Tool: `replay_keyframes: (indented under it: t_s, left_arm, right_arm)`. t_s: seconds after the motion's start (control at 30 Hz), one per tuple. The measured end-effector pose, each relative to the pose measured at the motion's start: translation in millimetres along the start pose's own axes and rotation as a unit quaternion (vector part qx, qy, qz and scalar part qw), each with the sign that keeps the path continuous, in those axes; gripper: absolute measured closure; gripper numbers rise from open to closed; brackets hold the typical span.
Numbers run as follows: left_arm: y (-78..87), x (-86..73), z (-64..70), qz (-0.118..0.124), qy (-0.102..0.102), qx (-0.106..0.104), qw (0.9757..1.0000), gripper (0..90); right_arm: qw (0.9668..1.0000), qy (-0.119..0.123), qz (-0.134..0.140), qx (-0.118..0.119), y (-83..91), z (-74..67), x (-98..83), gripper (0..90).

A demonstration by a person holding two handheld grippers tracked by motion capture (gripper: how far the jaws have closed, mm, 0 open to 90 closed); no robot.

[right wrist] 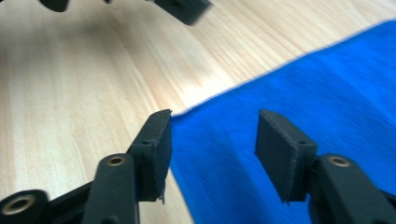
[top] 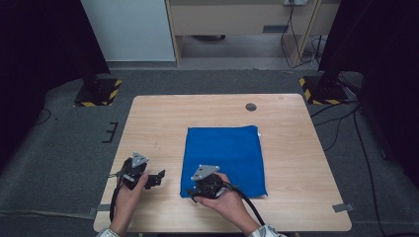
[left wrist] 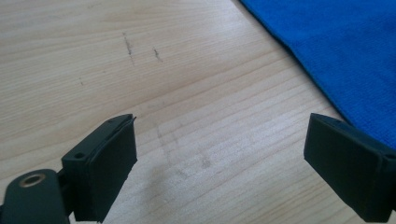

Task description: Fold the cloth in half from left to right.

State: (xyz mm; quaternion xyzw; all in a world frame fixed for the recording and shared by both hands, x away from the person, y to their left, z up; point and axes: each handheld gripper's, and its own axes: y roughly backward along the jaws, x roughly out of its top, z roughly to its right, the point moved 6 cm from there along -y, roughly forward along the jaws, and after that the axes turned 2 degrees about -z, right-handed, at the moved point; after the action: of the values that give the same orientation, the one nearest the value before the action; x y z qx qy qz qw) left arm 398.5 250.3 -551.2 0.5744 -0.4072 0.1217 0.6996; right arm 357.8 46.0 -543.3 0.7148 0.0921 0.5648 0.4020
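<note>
Risk of pinching only the top layer of the folded blue cloth [top: 225,159] mid-table, since right gripper [right wrist: 212,149] half-spread over its near-left corner, left gripper [left wrist: 219,154] spread wide beside.

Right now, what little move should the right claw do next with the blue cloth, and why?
Probably dip a little and pinch the near left corner of the blue cloth. The right claw hangs half open right over that corner, nothing gripped yet, and the cloth lies flat on the wooden table. The left claw waits open beside the cloth's edge.
</note>
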Motion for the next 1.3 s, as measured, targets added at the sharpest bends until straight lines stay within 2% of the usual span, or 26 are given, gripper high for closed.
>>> replay_keyframes:
  t_s: [0.17, 0.27, 0.57, 0.8, 0.97, 1.0, 1.03, 1.07, 1.1, 1.13, 1.17, 1.2, 1.23, 1.3]
  left_arm:
    - [0.5, 0.8, 0.1, 0.003, -0.001, 0.002, 1.0000, 8.7]
    - [1.1, 1.1, -0.8, 0.006, 0.002, 0.003, 1.0000, 8.8]
    - [1.4, 1.8, 0.2, 0.009, 0.004, -0.001, 1.0000, 9.0]
    - [0.5, 1.6, 1.4, 0.006, 0.000, -0.004, 1.0000, 9.0]
    - [0.7, 2.1, 2.9, 0.007, -0.003, -0.006, 1.0000, 9.1]
    - [0.5, 2.0, 3.4, 0.006, -0.004, -0.007, 1.0000, 9.1]
    - [0.5, 2.0, 3.4, 0.006, -0.004, -0.007, 1.0000, 9.2]
    - [0.5, 1.9, 3.6, 0.006, -0.004, -0.007, 1.0000, 9.4]
    - [0.8, 2.1, 3.6, 0.006, -0.004, -0.006, 1.0000, 9.4]
    - [1.6, 2.7, 3.5, 0.009, -0.005, -0.004, 0.9999, 9.5]
    - [1.6, 2.7, 3.5, 0.009, -0.005, -0.004, 0.9999, 9.5]
    - [1.7, 2.9, 3.9, 0.009, -0.002, -0.006, 0.9999, 9.5]
    - [1.7, 2.9, 3.9, 0.009, -0.002, -0.006, 0.9999, 9.5]
    - [1.3, 3.5, 4.6, 0.011, 0.000, -0.010, 0.9999, 9.5]
  right_arm:
    - [0.9998, 0.021, -0.006, 0.003, -9.4, -11.2, 6.1, 55.8]
    - [0.9997, 0.021, -0.006, 0.005, -11.9, -13.8, 7.9, 56.3]
    - [0.9996, 0.024, -0.015, 0.007, -24.6, -23.8, 7.2, 43.7]
    - [0.9994, 0.024, -0.025, 0.007, -35.4, -25.3, 2.2, 39.3]
    - [0.9993, 0.025, -0.027, 0.005, -38.3, -21.4, -0.6, 41.0]
    - [0.9993, 0.026, -0.027, 0.002, -39.4, -19.1, -3.6, 45.5]
    - [0.9993, 0.026, -0.027, 0.002, -39.4, -19.1, -3.6, 45.5]
    - [0.9996, 0.023, -0.018, -0.002, -38.0, -16.5, -5.0, 53.1]
    - [0.9996, 0.023, -0.018, -0.002, -38.0, -16.5, -5.0, 53.1]
    - [0.9996, 0.020, -0.019, -0.005, -36.2, -13.8, -5.6, 60.6]
    - [0.9996, 0.020, -0.019, -0.005, -36.2, -13.8, -5.6, 60.6]
    - [0.9997, 0.016, -0.017, -0.010, -35.2, -11.3, -6.2, 67.5]
    - [0.9997, 0.016, -0.017, -0.010, -35.2, -11.3, -6.2, 67.5]
    - [0.9996, 0.015, -0.017, -0.015, -34.9, -9.4, -6.2, 74.5]
